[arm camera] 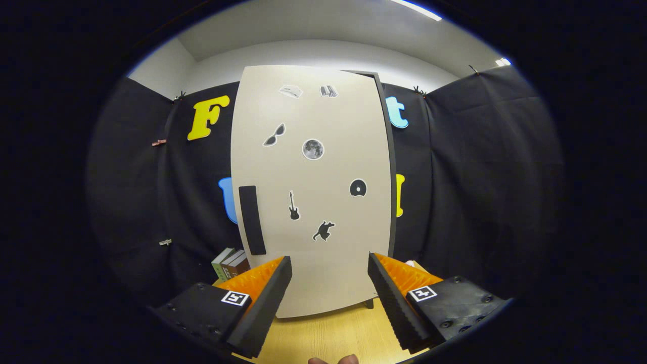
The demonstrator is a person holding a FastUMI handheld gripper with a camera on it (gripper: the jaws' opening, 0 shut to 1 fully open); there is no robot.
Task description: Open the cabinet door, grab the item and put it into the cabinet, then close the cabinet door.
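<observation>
A tall cream cabinet [313,192] stands on the wooden table straight ahead of my fingers. Its door is shut and covered with small stickers. A black vertical handle [251,220] sits near the door's left edge, up and to the left of my left finger [263,303]. My gripper [329,283] is open, with nothing between its fingers, and both tips point at the lower part of the door without touching it. A few books [230,264] stand upright on the table left of the cabinet, behind my left finger.
The light wooden table [328,336] runs under the cabinet and my fingers. Black cloth walls close in the booth on both sides and behind. A person's fingertips [333,360] show below the gripper.
</observation>
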